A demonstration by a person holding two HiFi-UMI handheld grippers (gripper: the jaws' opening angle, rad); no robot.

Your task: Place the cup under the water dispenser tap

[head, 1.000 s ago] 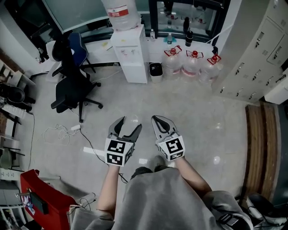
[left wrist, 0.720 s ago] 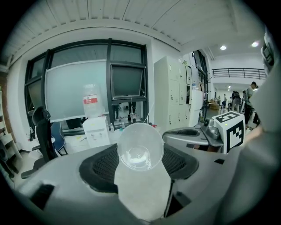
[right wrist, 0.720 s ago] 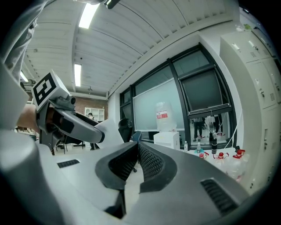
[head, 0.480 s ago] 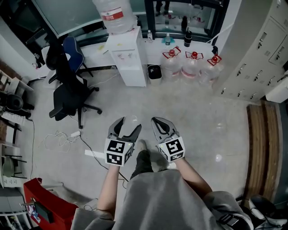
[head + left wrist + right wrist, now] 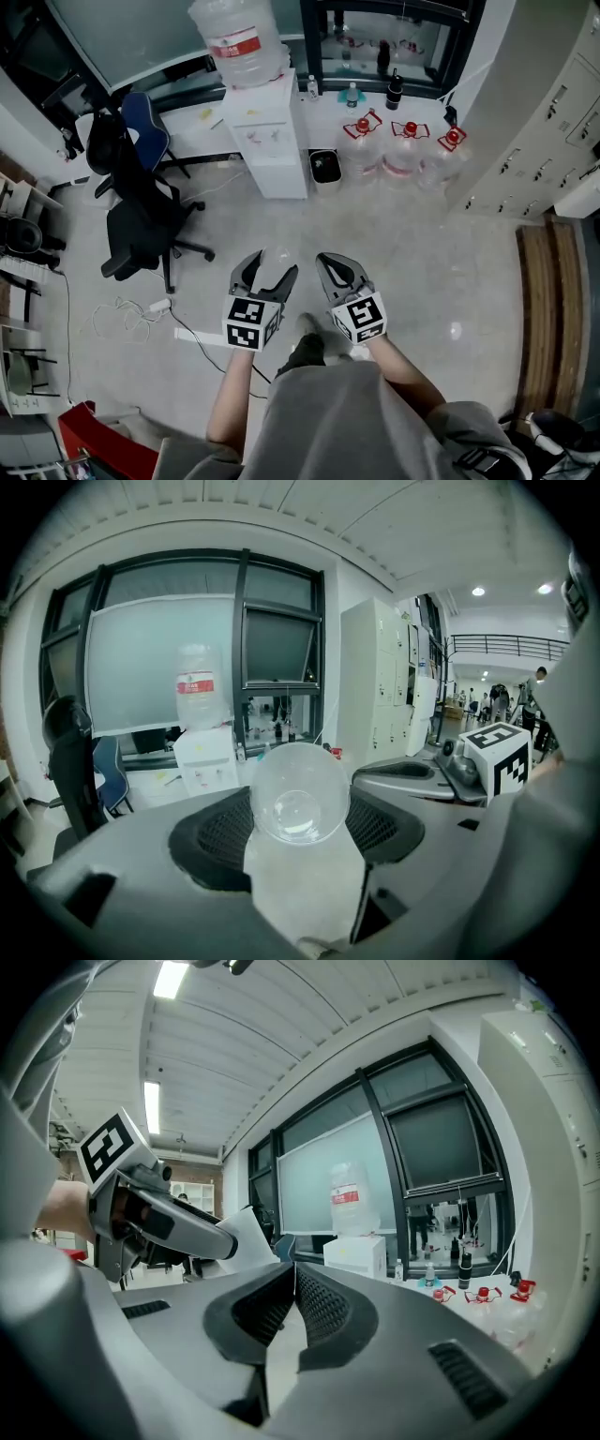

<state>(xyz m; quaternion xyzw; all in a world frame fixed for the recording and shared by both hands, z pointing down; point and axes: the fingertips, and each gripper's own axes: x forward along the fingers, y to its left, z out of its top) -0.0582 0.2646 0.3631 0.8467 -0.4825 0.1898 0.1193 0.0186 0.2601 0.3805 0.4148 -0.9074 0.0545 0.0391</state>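
Leftmost, a black office chair stands on the grey floor, with a blue chair just behind it and a white cable looped on the tiles nearby.

Left gripper: held low in front of the person, pointing ahead. Jaws stand wide, with a pad on each side of the cup. The cup is clear plastic and lies on its side between the pads, with its open mouth facing back along the jaws. It is off the floor, carried.

Water dispenser: white, against the far window wall, with a large bottle upended on top. It is well apart from the cup, across open floor, so the cup is not under its tap.

Right gripper: just beside the left one and at about the same level. Jaws are together, tips touching, with nothing between them.

Right of the dispenser sits a small dark bin, then three spare water bottles with red caps in a row. Grey lockers line the far right.
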